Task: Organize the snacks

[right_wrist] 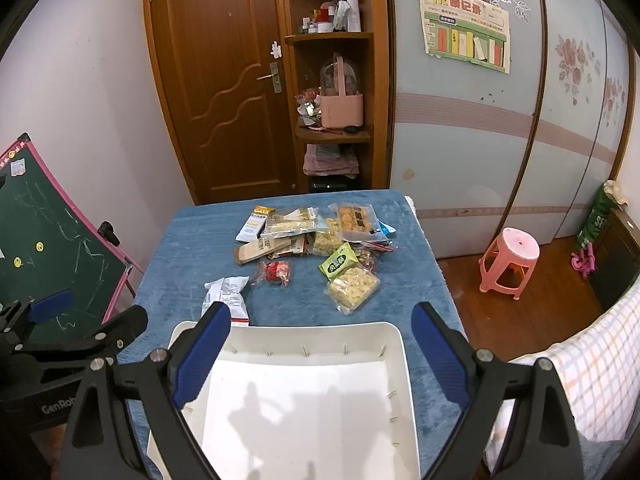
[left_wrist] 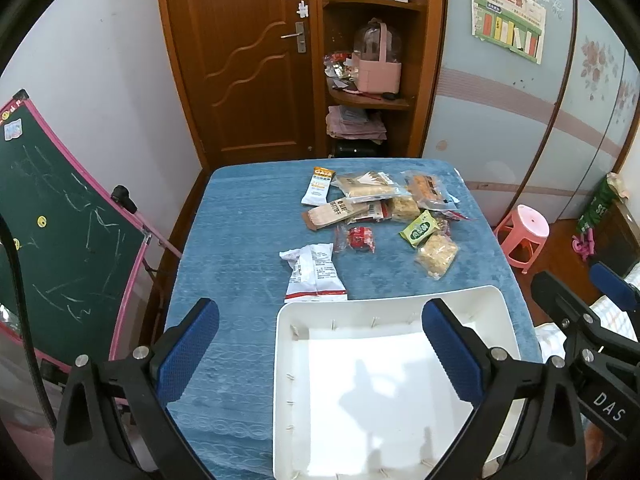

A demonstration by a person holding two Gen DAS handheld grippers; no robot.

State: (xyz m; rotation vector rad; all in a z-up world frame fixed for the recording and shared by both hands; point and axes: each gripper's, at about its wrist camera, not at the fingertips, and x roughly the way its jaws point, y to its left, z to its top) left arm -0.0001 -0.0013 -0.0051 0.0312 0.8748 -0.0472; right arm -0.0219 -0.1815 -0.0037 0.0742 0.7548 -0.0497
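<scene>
A white tray [left_wrist: 282, 360] [right_wrist: 406, 368] sits empty at the near edge of the blue-covered table [left_wrist: 240, 264] [right_wrist: 192, 248]. Several snack packets lie beyond it: a white packet [left_wrist: 314, 272] [right_wrist: 226, 296] just behind the tray, a small red one [left_wrist: 360, 238] [right_wrist: 274, 271], a green one [left_wrist: 419, 229] [right_wrist: 339, 260], a clear bag of crackers [left_wrist: 437, 254] [right_wrist: 354, 287], and a pile [left_wrist: 368, 196] [right_wrist: 304, 228] at the back. My left gripper [left_wrist: 320, 344] is open and empty above the tray's left side. My right gripper [right_wrist: 320, 348] is open and empty above the tray.
A green chalkboard easel [left_wrist: 60, 232] [right_wrist: 44, 240] stands left of the table. A pink stool [left_wrist: 522, 236] [right_wrist: 508, 262] stands on the right floor. A wooden door [left_wrist: 244, 60] and corner shelves [left_wrist: 372, 52] are behind. A checked cloth [right_wrist: 592, 360] lies at the right.
</scene>
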